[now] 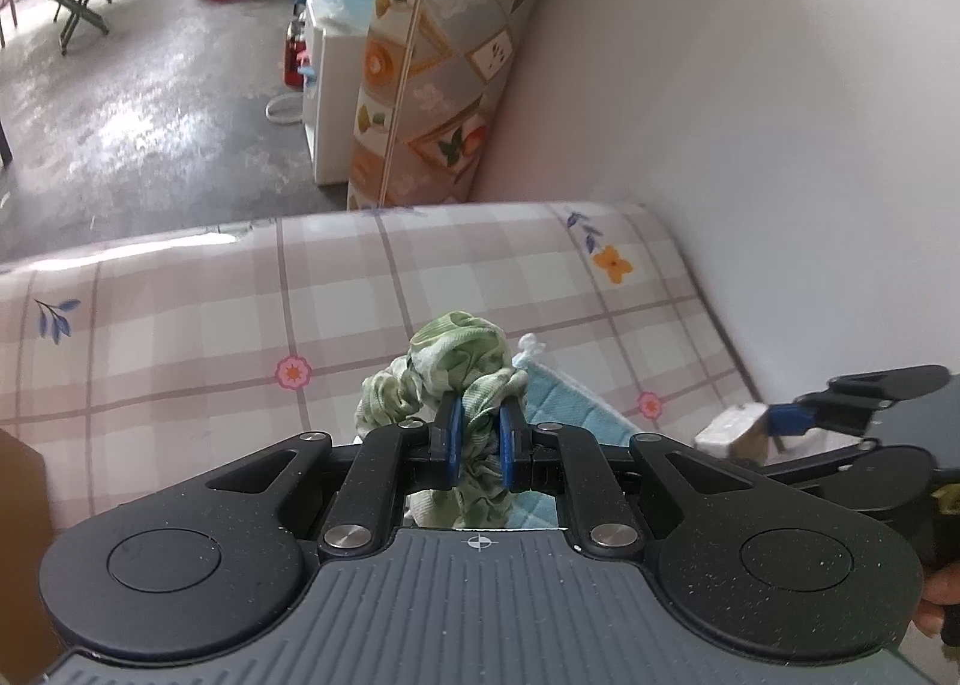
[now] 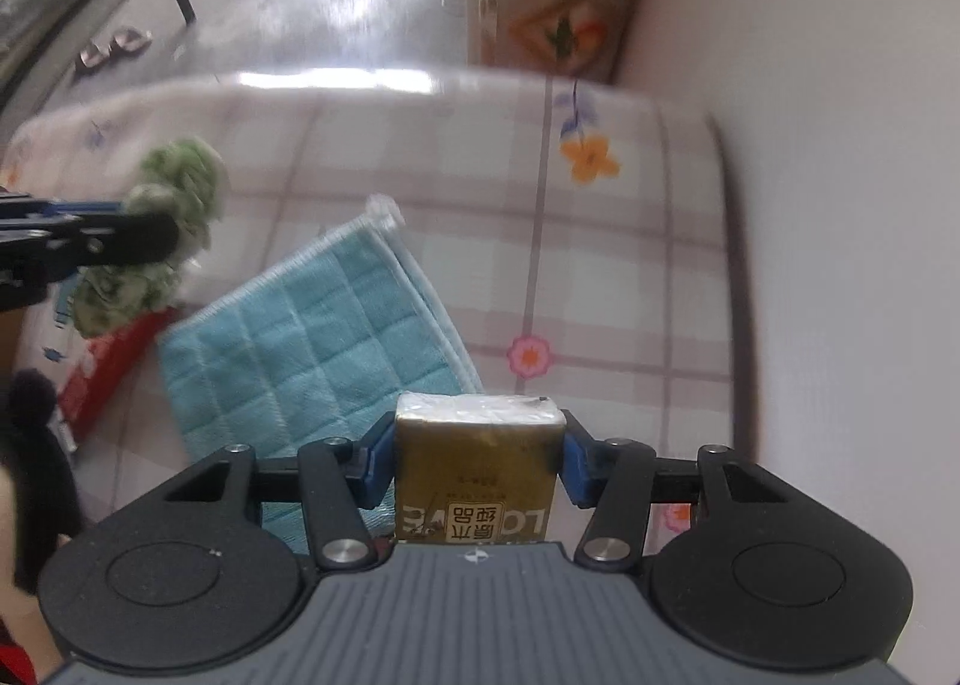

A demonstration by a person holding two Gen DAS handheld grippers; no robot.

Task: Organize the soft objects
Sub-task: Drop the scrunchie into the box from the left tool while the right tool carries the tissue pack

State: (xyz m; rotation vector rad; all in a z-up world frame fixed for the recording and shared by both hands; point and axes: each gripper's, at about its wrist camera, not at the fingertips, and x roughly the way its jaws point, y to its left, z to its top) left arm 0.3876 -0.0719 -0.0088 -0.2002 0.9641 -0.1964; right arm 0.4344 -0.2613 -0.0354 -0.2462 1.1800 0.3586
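We've got both items lifted over the checked tablecloth (image 1: 180,325), likely for sorting: left gripper (image 1: 478,433) clamps a green scrunchie (image 1: 462,373), bunched, no clear long axis; right gripper (image 2: 477,448) squeezes a gold tissue pack (image 2: 477,469), long axis along the fingers, toward the wall. Teal towel (image 2: 312,349) lies flat below.

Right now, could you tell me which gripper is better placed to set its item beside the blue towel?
Probably the right gripper: its tissue pack sits just past the towel edge, low over the bed. The left gripper holds the green cloth higher.
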